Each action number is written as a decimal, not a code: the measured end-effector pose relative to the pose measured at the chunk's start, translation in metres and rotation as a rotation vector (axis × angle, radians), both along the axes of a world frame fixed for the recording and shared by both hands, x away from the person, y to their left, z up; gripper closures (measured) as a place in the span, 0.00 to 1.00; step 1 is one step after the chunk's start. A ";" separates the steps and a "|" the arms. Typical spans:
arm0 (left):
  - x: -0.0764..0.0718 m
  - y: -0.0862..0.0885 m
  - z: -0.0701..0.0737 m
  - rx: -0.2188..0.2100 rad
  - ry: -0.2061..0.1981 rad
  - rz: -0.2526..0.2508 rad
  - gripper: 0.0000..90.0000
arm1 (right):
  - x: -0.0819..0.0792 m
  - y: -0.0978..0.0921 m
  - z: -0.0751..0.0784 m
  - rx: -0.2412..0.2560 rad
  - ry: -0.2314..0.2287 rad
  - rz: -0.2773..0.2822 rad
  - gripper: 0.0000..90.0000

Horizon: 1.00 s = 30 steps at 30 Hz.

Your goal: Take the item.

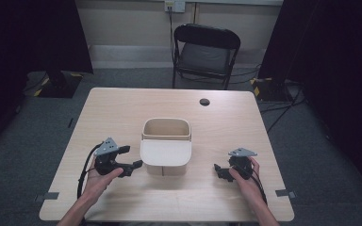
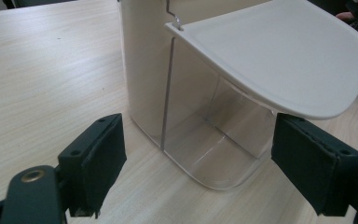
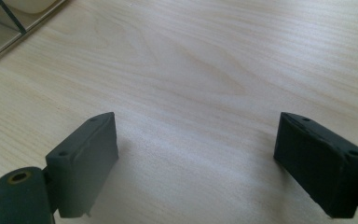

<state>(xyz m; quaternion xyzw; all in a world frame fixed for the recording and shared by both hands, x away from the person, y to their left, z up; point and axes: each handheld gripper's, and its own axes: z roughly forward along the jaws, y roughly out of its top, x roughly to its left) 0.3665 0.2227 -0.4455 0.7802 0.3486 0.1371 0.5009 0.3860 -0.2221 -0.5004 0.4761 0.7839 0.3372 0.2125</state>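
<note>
Two forearms are seen coming in from the near edge of the worktop (image 1: 122, 101), one hand-held gripper in each hand. The left gripper (image 1: 131, 160) is held low over the near-left part of the worktop, pointing right toward the container, and its jaws are spread wide apart with nothing between them. In the left gripper view the left gripper (image 2: 198, 163) is aimed at the container's near corner, with the lid's lip hanging just above the right jaw. The right gripper (image 1: 220, 170) is held low over the near-right part, pointing left; in the right gripper view the right gripper (image 3: 196, 163) has its jaws wide apart over bare wood.

One beige plastic container (image 1: 166, 134) stands at the middle of the worktop, between the two grippers and apart from both. Its one hinged lid (image 1: 165, 152) is swung open toward the near edge, and the lower front looks clear, perhaps a window. One dark round grommet (image 1: 204, 101) is set near the far edge. One black folding chair (image 1: 206, 54) stands beyond the table. No writing can be read.
</note>
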 end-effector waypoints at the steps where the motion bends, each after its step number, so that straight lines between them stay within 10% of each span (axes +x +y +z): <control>1: 0.000 0.000 0.001 0.006 -0.003 -0.002 0.19 | 0.000 0.000 0.000 0.000 0.000 0.001 0.14; 30: -0.001 -0.004 0.007 -0.017 -0.010 -0.017 0.22 | 0.000 0.000 0.000 0.000 0.000 0.000 0.14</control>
